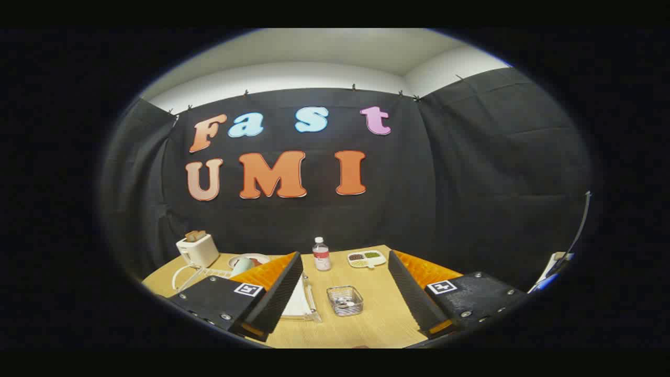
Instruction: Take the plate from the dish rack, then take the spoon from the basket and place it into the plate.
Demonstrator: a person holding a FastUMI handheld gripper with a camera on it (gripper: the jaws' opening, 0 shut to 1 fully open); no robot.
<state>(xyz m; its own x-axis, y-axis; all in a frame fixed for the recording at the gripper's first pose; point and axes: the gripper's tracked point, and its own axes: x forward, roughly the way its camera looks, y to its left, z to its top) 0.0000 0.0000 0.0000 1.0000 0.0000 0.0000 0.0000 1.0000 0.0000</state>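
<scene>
My gripper (344, 257) is open and held above the wooden table (377, 319), with nothing between its fingers. A small wire basket (345, 300) sits on the table between the fingers, and a pale spoon-like item (343, 303) lies in its bottom. Left of the basket stands the dish rack (311, 298) holding a white plate (297, 305). My left finger hides part of the rack and the plate.
Beyond the fingertips stand a water bottle (321, 254) and a white divided dish (366, 258) of snacks. At the far left are a white toaster (197, 249), a plate (255, 258) and a teal cup (242, 265). Black cloth walls the booth behind the table.
</scene>
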